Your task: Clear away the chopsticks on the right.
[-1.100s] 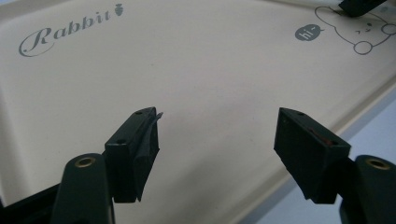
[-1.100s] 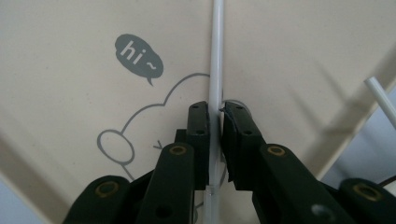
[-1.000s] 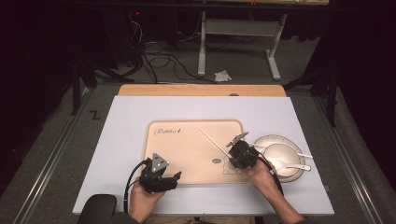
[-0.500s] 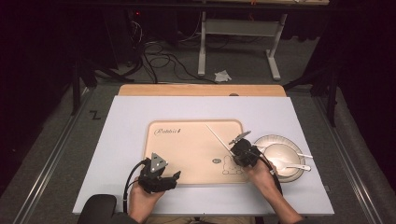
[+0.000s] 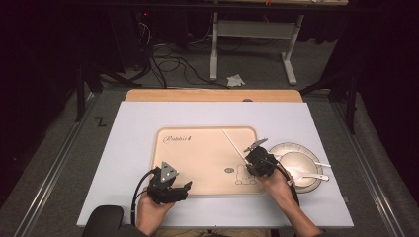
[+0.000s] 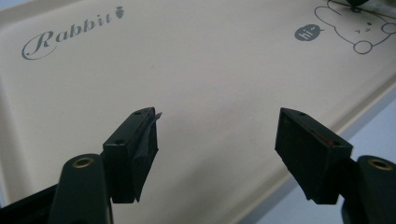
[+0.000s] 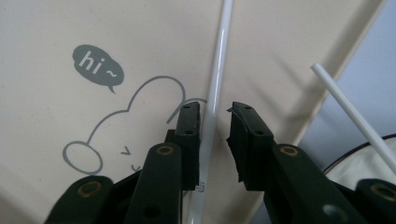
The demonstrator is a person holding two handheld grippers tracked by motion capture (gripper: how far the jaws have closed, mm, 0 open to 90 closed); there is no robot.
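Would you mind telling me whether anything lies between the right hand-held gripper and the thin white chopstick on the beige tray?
Nothing visible does. The thin white chopstick already runs between the jaws of the right hand-held gripper, which have just been opening; it lies along the left jaw's pad, a gap on the other side, over the beige rabbit-print tray.
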